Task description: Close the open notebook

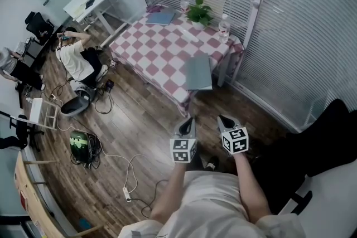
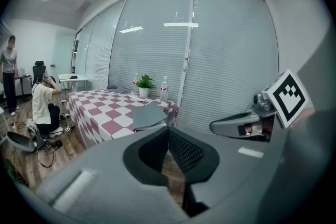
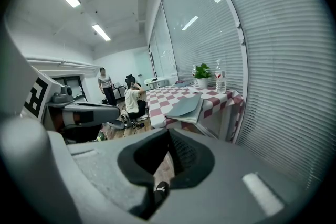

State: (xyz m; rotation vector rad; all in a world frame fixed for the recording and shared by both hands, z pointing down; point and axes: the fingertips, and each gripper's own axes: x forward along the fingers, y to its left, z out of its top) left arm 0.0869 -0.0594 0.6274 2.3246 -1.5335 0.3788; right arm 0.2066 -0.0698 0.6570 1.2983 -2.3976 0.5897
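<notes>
Both grippers sit at lower centre of the head view, over a wood-plank floor (image 1: 139,120), well apart from the table (image 1: 146,52). Left gripper (image 1: 188,121): jaws closed tip to tip, black mesh-textured pads meeting, nothing between. Right gripper (image 1: 223,119): same in its own view, jaws together and empty. Notebook (image 1: 198,72): flat grey rectangle with a matte cover, just above frame centre on the near corner of the table, overhanging the edge. In the right gripper view the cover stands slightly lifted off the pages, a thin wedge. The table has a red-and-white checked cloth. At its far end: a leafy plant (image 1: 199,11) in a white pot, a clear plastic bottle (image 1: 224,27) beside it, and a flat blue book (image 1: 162,17). Slatted blinds (image 1: 301,36) fill the upper right.
</notes>
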